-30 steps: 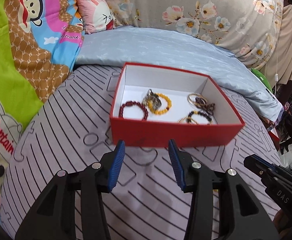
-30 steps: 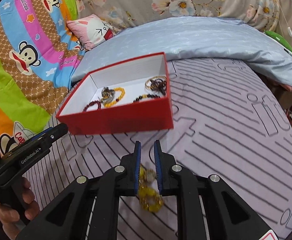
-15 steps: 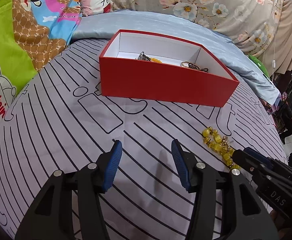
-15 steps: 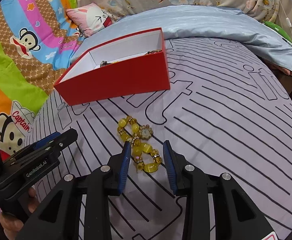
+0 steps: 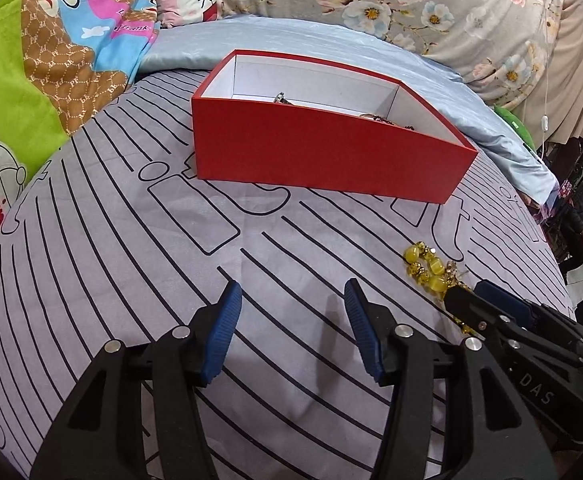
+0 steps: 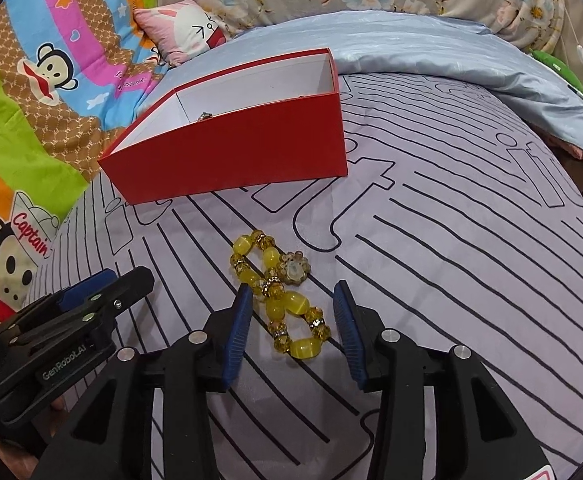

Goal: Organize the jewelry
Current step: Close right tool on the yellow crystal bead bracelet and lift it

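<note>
Two tongs hover low over the striped bedsheet (image 6: 471, 248). Right tongs (image 6: 289, 294) have just been opening; the yellow bead bracelet (image 6: 279, 296) lies between the parted pads, loose on the sheet. Left tongs (image 5: 293, 292) stand open and empty. Beyond sits the red box (image 5: 323, 152), jewelry barely visible above its near wall. Farther back lies a blue quilt (image 5: 331, 44).

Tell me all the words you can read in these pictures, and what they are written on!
"Captain": on the cartoon blanket, beside the monkey.
"GenRobot.AI": on the left claw, seen from the right camera.
"DAS": on the right claw, seen from the left camera.
Small script on the blanket's pink stripe and brown patches: too small or blurred to read.
</note>
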A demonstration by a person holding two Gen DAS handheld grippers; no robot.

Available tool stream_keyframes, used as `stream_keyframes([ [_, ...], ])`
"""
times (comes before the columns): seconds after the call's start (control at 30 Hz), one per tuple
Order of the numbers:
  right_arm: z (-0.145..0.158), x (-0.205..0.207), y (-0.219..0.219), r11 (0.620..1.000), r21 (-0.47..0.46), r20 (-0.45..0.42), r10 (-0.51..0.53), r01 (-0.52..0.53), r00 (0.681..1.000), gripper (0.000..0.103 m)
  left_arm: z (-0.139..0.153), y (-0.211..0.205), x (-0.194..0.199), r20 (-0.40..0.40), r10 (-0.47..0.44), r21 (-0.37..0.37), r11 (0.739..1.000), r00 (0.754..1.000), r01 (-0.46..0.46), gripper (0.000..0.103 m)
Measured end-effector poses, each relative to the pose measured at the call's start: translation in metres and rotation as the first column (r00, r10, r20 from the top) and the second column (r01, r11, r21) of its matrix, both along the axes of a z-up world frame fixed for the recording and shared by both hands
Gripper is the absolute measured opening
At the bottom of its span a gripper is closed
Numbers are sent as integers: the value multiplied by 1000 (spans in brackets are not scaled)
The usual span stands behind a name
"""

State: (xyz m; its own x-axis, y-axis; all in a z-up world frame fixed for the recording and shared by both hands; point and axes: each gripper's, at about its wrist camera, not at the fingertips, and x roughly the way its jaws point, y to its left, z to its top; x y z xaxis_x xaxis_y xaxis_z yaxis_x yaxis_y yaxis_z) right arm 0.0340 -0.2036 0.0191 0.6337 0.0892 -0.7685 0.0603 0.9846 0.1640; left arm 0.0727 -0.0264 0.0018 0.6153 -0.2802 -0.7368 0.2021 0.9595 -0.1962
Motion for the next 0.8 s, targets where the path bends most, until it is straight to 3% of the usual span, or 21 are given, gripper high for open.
stream_keyframes([
  [0.1, 0, 0, 5, 1000, -22, -5, 16, -16, 1000, 29, 0, 1, 0, -1, -1, -5, 1000, 1000, 1, 51],
  [0.13, 0, -1, 6, 999, -27, -6, 17, -17, 1000, 20, 0, 1, 0, -2, -1, -6, 1000, 1000, 1, 52],
  [0.27, 0, -6, 8, 999, 15, -5, 51, -51, 999, 10, 0, 1, 0, -1, -1, -8, 1000, 1000, 1, 52],
  [0.5, 11, -30, 19, 991, 71, 51, 109, -113, 993, 10, 1, 5, -2, 0, 12, -26, 1000, 1000, -12, 52],
  [0.8, 55, -45, -11, 991, 125, 153, 20, -39, 988, 10, 1, 3, -10, 0, 5, -4, 1000, 1000, -5, 52],
])
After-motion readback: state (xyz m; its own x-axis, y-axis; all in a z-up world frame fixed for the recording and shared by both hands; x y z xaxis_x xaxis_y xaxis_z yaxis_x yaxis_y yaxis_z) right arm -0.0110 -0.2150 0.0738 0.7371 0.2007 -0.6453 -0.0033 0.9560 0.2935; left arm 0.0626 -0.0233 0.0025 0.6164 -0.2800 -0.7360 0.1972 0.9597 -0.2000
